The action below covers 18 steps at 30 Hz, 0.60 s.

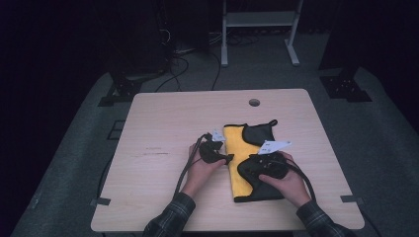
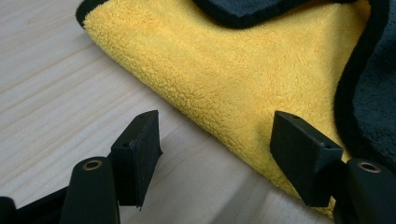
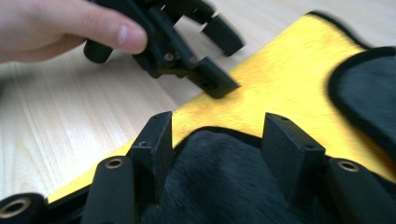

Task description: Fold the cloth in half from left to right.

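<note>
Both grippers (image 1: 228,158) (image 1: 254,165) low over cloth (image 1: 236,143)

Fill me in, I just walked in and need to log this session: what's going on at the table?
A person is working a yellow-and-black cloth on a wooden table with a handheld gripper in each hand. The left gripper sits at the cloth's folded yellow edge, jaws open, one on the bare wood and one over the yellow pile, gripping nothing. The right gripper is over the black flap, which bulges between its open jaws. It looks like folding in progress.
</note>
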Tool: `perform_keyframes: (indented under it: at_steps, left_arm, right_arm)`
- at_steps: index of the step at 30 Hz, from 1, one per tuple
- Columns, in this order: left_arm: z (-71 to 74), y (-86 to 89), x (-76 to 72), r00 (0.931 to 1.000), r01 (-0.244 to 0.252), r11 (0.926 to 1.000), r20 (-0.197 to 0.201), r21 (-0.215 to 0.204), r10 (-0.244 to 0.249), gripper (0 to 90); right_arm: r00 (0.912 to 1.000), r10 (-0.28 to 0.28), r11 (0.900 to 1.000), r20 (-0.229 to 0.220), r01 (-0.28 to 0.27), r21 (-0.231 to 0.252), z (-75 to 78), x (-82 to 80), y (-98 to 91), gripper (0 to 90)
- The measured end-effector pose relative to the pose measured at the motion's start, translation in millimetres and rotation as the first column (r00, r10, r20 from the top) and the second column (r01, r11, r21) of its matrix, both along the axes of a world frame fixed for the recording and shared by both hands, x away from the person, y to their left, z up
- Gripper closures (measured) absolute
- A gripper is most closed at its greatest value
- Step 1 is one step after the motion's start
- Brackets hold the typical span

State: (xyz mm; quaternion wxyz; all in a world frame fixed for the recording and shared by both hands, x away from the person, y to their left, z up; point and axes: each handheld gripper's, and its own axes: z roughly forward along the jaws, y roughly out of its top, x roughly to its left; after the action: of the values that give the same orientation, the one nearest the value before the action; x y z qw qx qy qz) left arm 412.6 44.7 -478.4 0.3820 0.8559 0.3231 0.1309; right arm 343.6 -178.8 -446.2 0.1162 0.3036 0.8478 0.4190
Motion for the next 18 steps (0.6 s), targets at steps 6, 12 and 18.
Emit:
perform_keyframes:
  at_steps: [6,12,18]
  left_arm:
    - [-3.2,2.2,-0.7,0.9995,0.012,0.9999,0.03,-0.007,-0.012,29.8]
    - [-3.2,2.3,-0.5,0.9995,0.012,0.9999,0.028,-0.007,-0.012,29.3]
    - [-3.3,2.3,-0.5,0.9995,0.012,0.9999,0.028,-0.008,-0.012,29.4]
  right_arm:
    - [0.9996,-0.001,0.9973,-0.026,-0.001,-0.073,-16.9,5.4,17.9,47.3]
    - [0.9995,-0.021,0.9943,-0.022,0.018,-0.105,-22.1,7.5,20.6,78.3]
    - [0.9979,-0.06,0.9958,-0.024,0.058,-0.071,-13.3,-0.1,6.9,84.1]
